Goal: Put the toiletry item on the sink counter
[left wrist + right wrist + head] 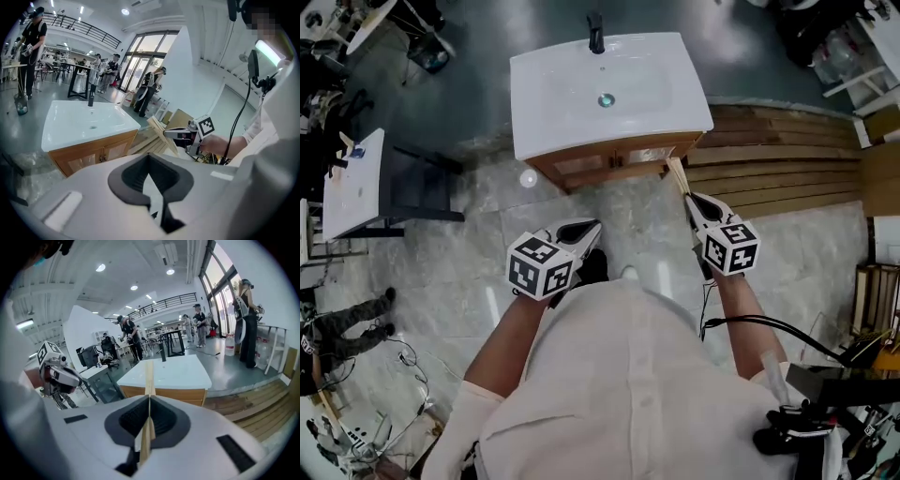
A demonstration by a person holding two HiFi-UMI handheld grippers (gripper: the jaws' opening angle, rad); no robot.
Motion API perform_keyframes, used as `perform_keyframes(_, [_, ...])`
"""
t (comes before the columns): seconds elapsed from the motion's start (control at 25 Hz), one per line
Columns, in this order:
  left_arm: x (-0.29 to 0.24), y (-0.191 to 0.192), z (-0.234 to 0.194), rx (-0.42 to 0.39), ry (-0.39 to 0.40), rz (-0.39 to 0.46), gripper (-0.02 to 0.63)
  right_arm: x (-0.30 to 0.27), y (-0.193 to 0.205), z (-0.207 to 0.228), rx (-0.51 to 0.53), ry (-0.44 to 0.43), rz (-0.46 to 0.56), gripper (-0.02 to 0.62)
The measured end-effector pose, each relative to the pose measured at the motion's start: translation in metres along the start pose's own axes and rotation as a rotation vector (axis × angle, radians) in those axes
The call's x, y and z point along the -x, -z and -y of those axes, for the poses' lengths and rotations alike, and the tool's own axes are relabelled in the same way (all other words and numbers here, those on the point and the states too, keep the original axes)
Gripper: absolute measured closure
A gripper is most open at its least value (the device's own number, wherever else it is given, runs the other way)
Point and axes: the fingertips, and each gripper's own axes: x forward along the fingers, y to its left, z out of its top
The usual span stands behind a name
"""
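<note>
The white sink counter [553, 112] on its wooden cabinet stands ahead of me, with a black tap [596, 33] at its back edge. My right gripper [688, 197] is shut on a thin pale wooden toiletry item [677, 176], which pokes forward to near the cabinet's right front corner. In the right gripper view the item [149, 376] runs edge-on between the closed jaws [149, 404], pointing at the counter [187, 373]. My left gripper [589, 227] hangs in front of the cabinet, shut and holding nothing [150, 157]. The left gripper view shows the counter [70, 126] and the right gripper [183, 136].
Wooden pallet slats [769, 159] lie on the floor right of the sink. A white table [352, 183] and a dark frame [422, 187] stand to the left. A small white ball [528, 178] rests by the cabinet's left foot. People stand further back.
</note>
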Motion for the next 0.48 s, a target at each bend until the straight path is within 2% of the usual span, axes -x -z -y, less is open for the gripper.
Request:
perform_keyframes(0.28, [-0.020,-0.070,-0.069,-0.057,0.056,-0.011,0.600,-0.062,-0.056,0.061,-0.059,0.131,0.013,0.588])
perform_keyframes(0.48, [-0.029,-0.096,-0.107,-0.089,0.068,-0.036,0.600,-0.109,-0.081,0.107,-0.090,0.215,0.020,0.589])
